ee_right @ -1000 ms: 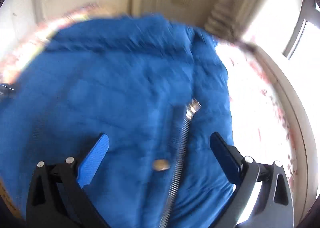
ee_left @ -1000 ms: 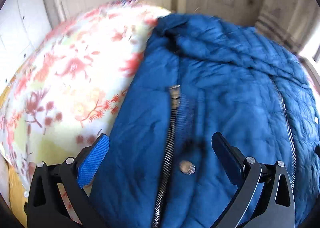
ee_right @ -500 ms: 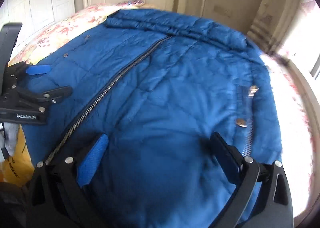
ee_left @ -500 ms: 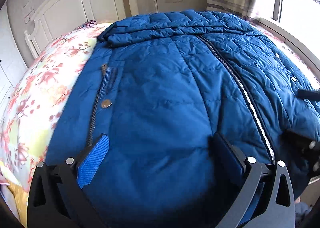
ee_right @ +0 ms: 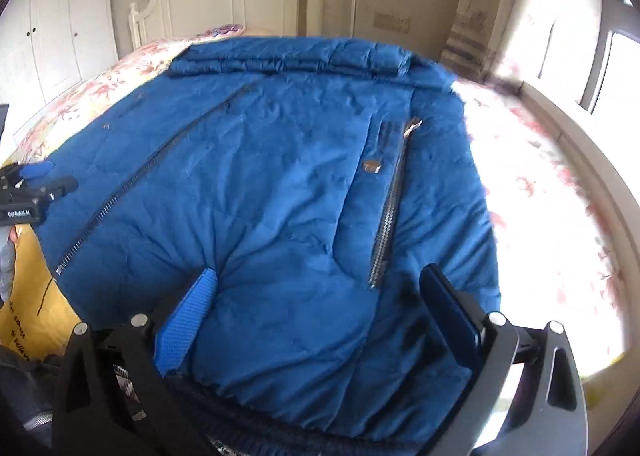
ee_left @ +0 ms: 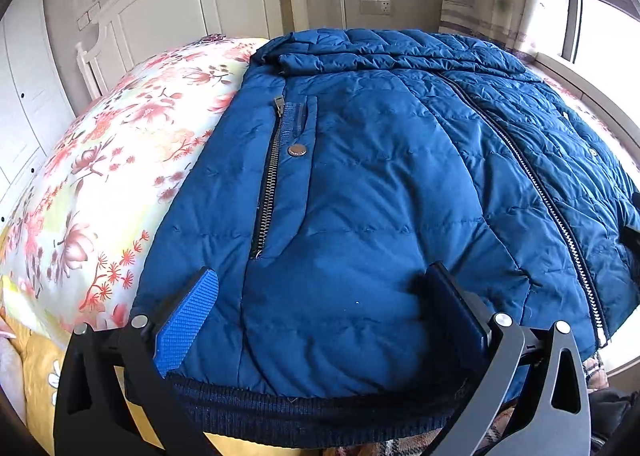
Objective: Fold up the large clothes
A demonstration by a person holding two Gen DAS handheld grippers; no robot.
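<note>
Both grippers [ee_left: 320, 320] [ee_right: 316, 316] gape over jacket [ee_left: 380, 183] hem [ee_left: 320, 408].

The lower hem of the jacket [ee_left: 320, 183] is cut off at the bottom edge in both wrist views. Its right side is cropped at the edge of the left wrist view. The sleeves cannot be traced. Most of the bed [ee_left: 120, 159] is concealed beneath the jacket. In the right wrist view, the bedding [ee_right: 540, 215] toward the window is overexposed and its pattern is blurred. The left claw [ee_right: 36, 179] is cut off at that view's left edge.
</note>
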